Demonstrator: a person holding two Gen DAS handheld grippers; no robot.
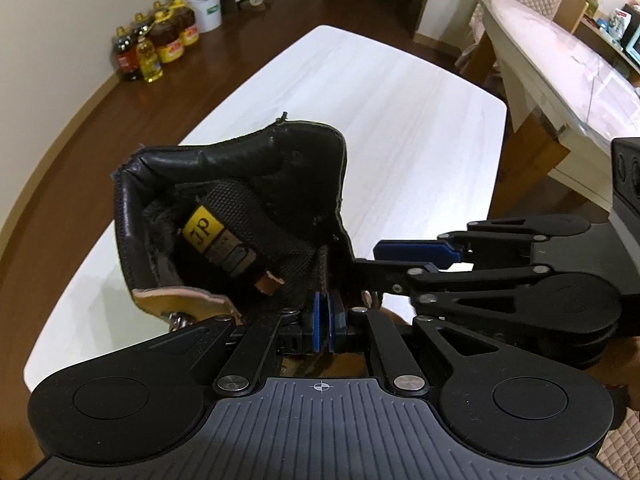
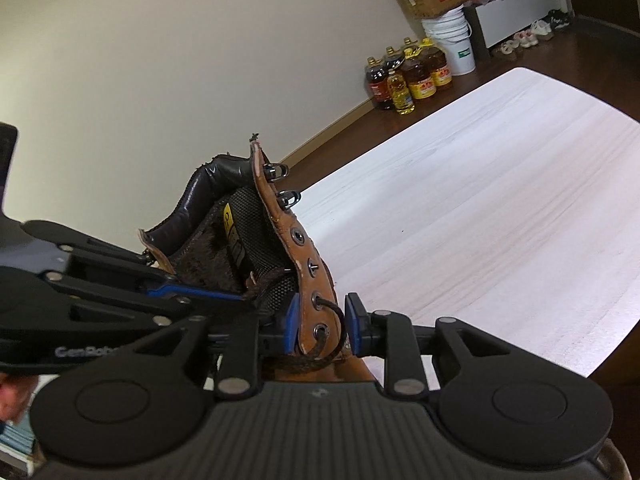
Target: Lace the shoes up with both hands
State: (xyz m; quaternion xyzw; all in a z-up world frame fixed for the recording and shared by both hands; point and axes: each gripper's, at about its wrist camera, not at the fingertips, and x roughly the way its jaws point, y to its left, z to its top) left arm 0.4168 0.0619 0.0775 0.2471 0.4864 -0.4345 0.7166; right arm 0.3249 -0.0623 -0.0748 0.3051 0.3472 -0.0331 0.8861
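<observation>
While one brown boot (image 2: 280, 240) stands on the white table (image 2: 500, 208), the left gripper (image 1: 325, 322) pinches its dark lace (image 1: 322, 272); the right gripper (image 2: 320, 322), jaws spread, straddles the eyelet flap (image 2: 304, 248) with two hooks (image 2: 282, 184).

You are looking at the boot (image 1: 240, 216) sitting on the table (image 1: 400, 128), your left gripper (image 1: 323, 320) closing in before it, your right gripper (image 2: 320, 320) straddling its eyelet flap (image 2: 308, 280).
</observation>
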